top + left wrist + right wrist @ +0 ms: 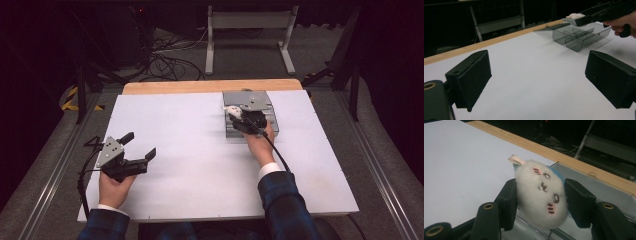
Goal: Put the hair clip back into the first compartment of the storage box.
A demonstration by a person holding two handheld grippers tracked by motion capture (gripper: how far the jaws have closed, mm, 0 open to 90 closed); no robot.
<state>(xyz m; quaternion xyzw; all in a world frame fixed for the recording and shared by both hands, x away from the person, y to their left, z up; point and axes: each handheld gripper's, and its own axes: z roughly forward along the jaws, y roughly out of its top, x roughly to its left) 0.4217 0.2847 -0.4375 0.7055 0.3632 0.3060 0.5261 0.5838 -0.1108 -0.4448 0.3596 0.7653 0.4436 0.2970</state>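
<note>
Dark room w/ grey carpet floor (pixel 45 165), one tangle of black cables (pixel 167 62) and one pale metal frame stand (pixel 248 30) beyond the table. One table: white top (pixel 185 160) w/ a single light wood strip (pixel 200 86) along the far edge.

One person, two forearms in from the bottom of the high view, both in dark plaid sleeves w/ white cuffs. Two grippers, one per hand.

One smoky clear plastic organiser box (pixel 272 117) sits on the far right part of the white top, just short of the wood strip; lid (pixel 247 99) is open and laid back toward the far edge. Left gripper view shows the box (pixel 580 37) split by dividers into several compartments, exact count not clear.

Left gripper (pixel 138 146) is low over the near-left part of the table, well apart from the box, one grey three-cornered plate on top. Jaws wide apart, nothing btwn them; in the left gripper view (pixel 539 82) just bare white top shows in the gap.

Right gripper (pixel 237 115) is over the box's left side. Its two jaws are closed in on one small white plush toy (pixel 541 197), pads pressing both sides. Toy (pixel 233 111) is held above the box, not resting in any compartment. It has an embroidered face, one patch of blue on top and one pale ribbon loop (pixel 516 160).
</note>
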